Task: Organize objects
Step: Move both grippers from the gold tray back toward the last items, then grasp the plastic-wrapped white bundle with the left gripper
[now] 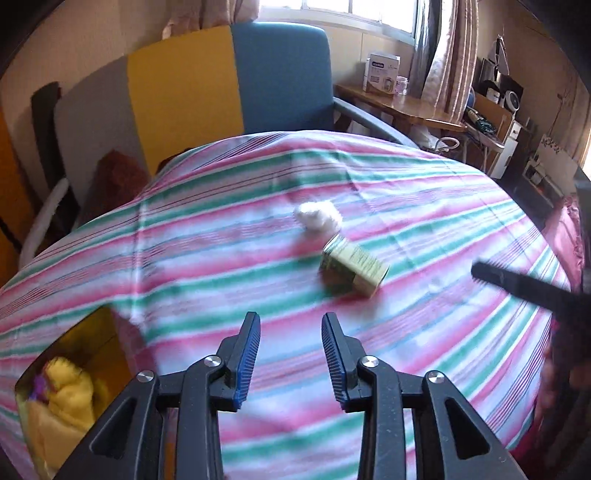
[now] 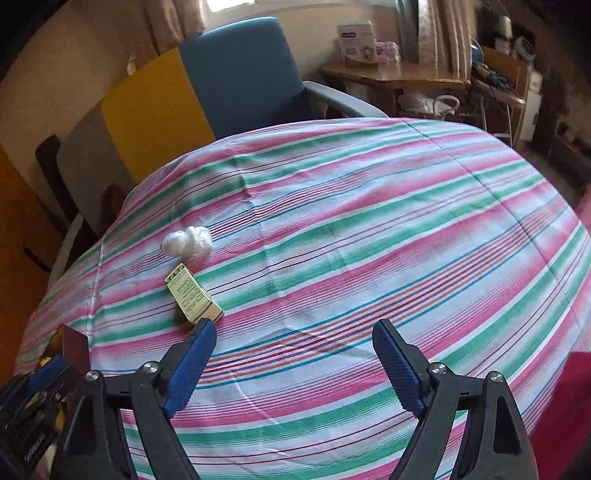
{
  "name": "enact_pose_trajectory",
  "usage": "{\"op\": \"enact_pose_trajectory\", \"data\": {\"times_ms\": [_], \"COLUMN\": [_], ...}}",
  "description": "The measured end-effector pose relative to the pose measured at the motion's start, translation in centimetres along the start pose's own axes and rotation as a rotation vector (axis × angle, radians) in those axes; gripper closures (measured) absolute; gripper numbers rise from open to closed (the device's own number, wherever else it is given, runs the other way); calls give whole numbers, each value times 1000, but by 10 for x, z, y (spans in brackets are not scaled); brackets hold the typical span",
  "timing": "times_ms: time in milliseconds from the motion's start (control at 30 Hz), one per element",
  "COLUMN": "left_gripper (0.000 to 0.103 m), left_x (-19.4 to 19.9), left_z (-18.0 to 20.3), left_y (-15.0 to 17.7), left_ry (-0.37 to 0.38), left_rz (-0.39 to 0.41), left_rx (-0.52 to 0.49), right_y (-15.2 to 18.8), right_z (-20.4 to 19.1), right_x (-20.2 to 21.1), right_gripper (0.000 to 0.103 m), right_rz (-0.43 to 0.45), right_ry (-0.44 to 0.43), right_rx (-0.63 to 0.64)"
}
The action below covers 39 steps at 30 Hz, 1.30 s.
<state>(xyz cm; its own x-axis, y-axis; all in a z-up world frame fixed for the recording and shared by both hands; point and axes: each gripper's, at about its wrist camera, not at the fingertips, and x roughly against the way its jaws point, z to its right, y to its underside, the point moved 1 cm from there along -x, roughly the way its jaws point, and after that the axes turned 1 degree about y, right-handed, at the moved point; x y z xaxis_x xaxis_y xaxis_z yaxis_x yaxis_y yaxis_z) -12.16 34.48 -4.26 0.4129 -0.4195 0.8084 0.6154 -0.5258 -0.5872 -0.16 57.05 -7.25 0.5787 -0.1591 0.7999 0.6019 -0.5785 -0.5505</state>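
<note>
Striped bedspread [image 2: 369, 229] bears a small green carton [image 2: 192, 294] at ten o'clock, loose, awaiting sorting; right gripper [image 2: 293, 334] gapes wide beside it, left gripper [image 1: 291, 326] parted, both empty.

Daylight is admitted through a window [image 1: 354, 14] behind the chair, overexposed to white. The room is evenly, softly lit; shadows are faint. Strong motion blur is seen in the left wrist view, smearing the striped cloth [image 1: 258, 229]; the right wrist view is sharper. Fisheye bulging and dark vignetted corners are present in both.
</note>
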Motion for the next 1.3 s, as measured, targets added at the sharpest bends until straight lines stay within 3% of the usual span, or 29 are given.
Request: {"op": "enact_pose_trajectory", "data": {"times_ms": [133,300,400,600,700,867,967,1100,1300], "left_gripper": [63,58,41,40,54,60,60,60,60], "left_x": [-33,-83,-111,-159,-175,-139,-108,-57,6], "left_z": [3,14,17,26,27,21,7,-13,-16], "left_y": [-30,-69,-86,-109,-108,-87,-70,-33,26], "left_ry": [43,39,40,46,39,28,27,41,62], "left_rz": [-42,-63,-80,-102,-131,-49,-41,-34,3], "left_rx": [35,-21,-2,4,-10,-47,-16,38,11], "right_y": [1,3,4,8,9,9,8,9,13], "right_z": [6,2,-2,-8,-10,-8,-9,-9,-19], "right_x": [-2,-4,-6,-11,-14,-15,-14,-14,-18], "right_gripper": [14,12,11,10,10,10,10,10,10], "right_rz": [-28,-58,-78,-118,-139,-147,-140,-140,-147], "right_ry": [-40,-89,-115,-159,-172,-177,-172,-155,-115], "right_rx": [-53,-53,-38,-18,-14,-20,-14,-9,51]}}
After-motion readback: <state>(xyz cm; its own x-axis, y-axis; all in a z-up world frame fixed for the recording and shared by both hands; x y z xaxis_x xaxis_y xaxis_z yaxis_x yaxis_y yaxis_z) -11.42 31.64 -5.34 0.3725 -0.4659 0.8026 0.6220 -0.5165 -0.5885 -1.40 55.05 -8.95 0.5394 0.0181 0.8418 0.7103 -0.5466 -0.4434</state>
